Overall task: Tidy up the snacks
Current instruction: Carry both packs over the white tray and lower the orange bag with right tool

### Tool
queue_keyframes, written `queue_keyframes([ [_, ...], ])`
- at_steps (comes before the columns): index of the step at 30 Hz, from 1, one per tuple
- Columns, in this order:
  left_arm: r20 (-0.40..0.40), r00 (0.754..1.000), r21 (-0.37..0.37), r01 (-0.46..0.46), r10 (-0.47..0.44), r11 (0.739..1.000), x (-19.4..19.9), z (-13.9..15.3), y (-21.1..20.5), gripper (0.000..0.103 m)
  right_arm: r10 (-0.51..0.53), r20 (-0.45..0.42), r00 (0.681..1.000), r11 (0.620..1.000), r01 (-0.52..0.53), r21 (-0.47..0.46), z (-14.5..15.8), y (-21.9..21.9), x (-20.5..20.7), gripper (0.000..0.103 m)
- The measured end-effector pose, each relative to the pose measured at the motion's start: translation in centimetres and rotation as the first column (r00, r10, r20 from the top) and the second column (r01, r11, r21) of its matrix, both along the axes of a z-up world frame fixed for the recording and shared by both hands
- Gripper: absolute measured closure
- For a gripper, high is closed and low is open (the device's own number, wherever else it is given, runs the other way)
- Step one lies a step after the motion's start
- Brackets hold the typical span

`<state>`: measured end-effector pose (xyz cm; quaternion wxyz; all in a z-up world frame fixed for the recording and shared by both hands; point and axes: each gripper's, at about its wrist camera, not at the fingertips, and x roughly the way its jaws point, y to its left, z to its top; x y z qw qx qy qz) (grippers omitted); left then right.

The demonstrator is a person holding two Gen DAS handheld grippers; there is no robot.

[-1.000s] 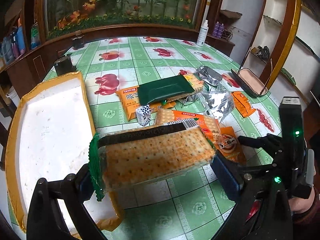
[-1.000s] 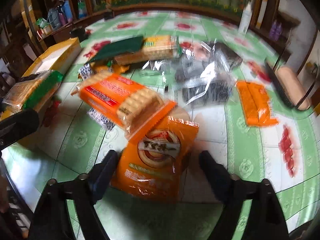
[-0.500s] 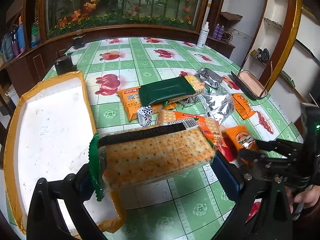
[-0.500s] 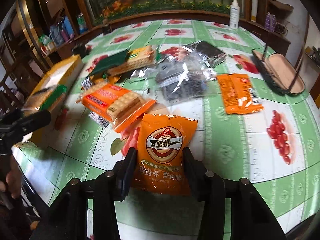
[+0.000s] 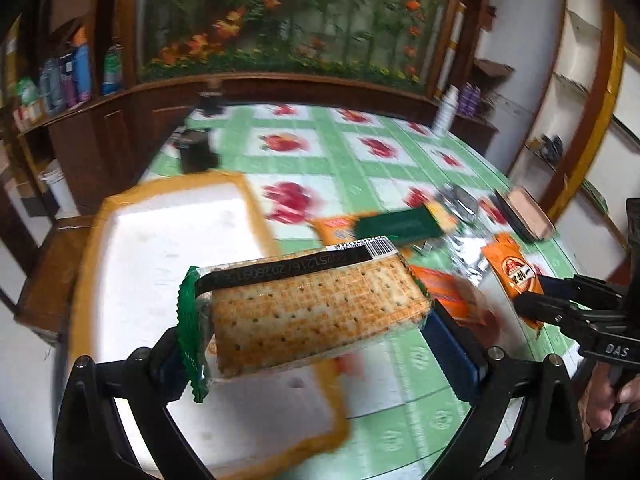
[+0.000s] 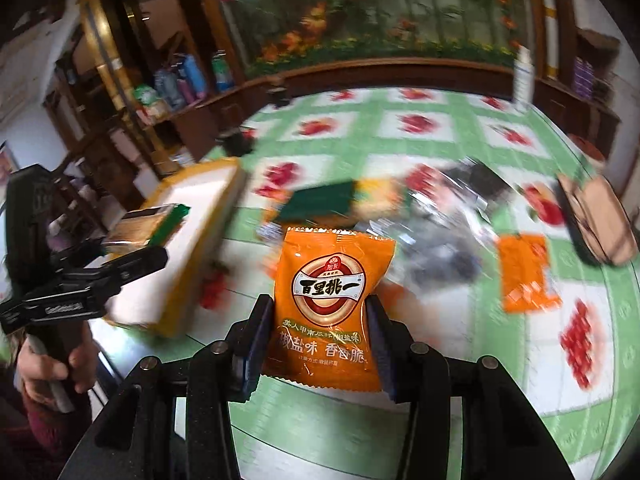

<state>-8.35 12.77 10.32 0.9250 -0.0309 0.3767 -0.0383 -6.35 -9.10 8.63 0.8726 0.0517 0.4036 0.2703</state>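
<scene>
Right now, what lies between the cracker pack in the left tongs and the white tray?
Nothing. In the left wrist view the cracker pack hangs above the white tray, only air between them.

Left gripper (image 5: 316, 344): clamped across cracker pack (image 5: 316, 312), raised, fingers level.
Right gripper (image 6: 320, 340): clamped on orange packet (image 6: 330, 300), upright between fingers.

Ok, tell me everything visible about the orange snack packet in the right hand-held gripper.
The orange snack packet is a small glossy plastic pouch with crimped top and bottom edges, a round red-and-white emblem and Chinese lettering. It looks sealed and puffy. It stands upright, lifted off the table, pinched at its sides by the right hand-held gripper. Nothing else touches it.
</scene>
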Motion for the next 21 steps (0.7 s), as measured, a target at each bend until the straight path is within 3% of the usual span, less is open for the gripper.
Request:
queue_keyframes([
  [6, 0.029, 0.992, 0.003, -0.123, 0.122, 0.992, -0.8, 1.6, 5.8, 0.002, 0.123, 0.002, 0.992, 0.992, -0.123, 0.036, 1.9, 5.8, 1.5, 0.053],
  [11, 0.01, 0.981, 0.003, -0.195, 0.195, 0.981, -0.1, 1.7, 9.9, 0.002, 0.201, -0.019, 0.979, 0.978, -0.2, 0.055, 2.5, 11.4, 3.6, 0.053],
  [21, -0.103, 0.968, 0.085, -0.221, 0.229, 0.972, 5.2, -1.8, 12.2, 0.002, 0.25, -0.107, 0.962, 0.967, -0.243, 0.077, 1.2, 20.5, 10.2, 0.053],
])
